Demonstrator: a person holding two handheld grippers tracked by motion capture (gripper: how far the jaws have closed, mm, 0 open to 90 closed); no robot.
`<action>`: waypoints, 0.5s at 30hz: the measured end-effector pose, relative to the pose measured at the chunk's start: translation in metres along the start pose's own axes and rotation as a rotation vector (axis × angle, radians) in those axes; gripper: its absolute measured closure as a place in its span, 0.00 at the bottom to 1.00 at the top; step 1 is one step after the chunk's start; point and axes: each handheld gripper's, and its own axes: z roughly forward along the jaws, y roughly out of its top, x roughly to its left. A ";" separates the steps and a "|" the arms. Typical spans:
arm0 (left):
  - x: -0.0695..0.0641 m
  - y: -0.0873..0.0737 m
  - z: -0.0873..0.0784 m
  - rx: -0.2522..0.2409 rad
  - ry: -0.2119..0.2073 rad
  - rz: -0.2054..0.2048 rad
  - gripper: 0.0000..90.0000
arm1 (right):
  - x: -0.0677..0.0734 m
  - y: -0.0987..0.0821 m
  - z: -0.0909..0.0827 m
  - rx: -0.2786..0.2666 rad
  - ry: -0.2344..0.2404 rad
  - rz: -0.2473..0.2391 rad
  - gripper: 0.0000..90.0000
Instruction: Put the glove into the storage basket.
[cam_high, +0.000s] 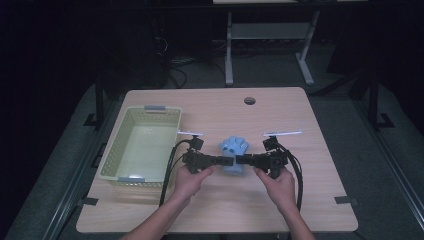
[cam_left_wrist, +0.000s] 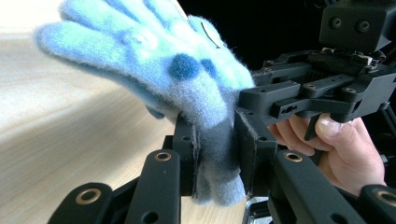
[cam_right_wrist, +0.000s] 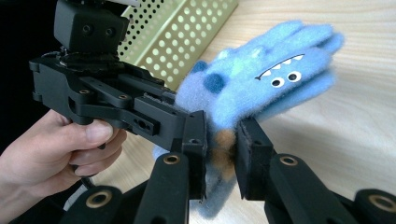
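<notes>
Both the left claw (cam_left_wrist: 215, 154) and right claw (cam_right_wrist: 222, 158) are grasping the blue glove (cam_high: 234, 150) over the tabletop (cam_high: 210, 210); a yellow basket (cam_high: 112, 165) is sitting nearby, obstructing nothing.

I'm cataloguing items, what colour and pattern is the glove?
Fuzzy light blue glove with darker blue spots and a toothy monster face; right gripper view shows it best.

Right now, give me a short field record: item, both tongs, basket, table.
item: fuzzy blue monster-face glove, cuff pinched from both sides
left tongs: shut on the cuff
right tongs: shut on the cuff
basket: pale green perforated plastic basket, left of the glove, nothing inside
table: light wooden table
</notes>
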 end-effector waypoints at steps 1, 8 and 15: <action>0.000 0.000 -0.001 0.000 0.002 -0.005 0.79 | 0.001 0.001 0.001 0.002 0.005 0.003 0.84; 0.002 0.005 -0.014 -0.012 0.005 -0.006 0.79 | 0.008 0.011 0.008 0.014 0.010 -0.015 0.84; 0.001 0.008 -0.029 -0.024 0.022 0.009 0.79 | 0.016 0.020 0.017 0.024 0.025 -0.035 0.84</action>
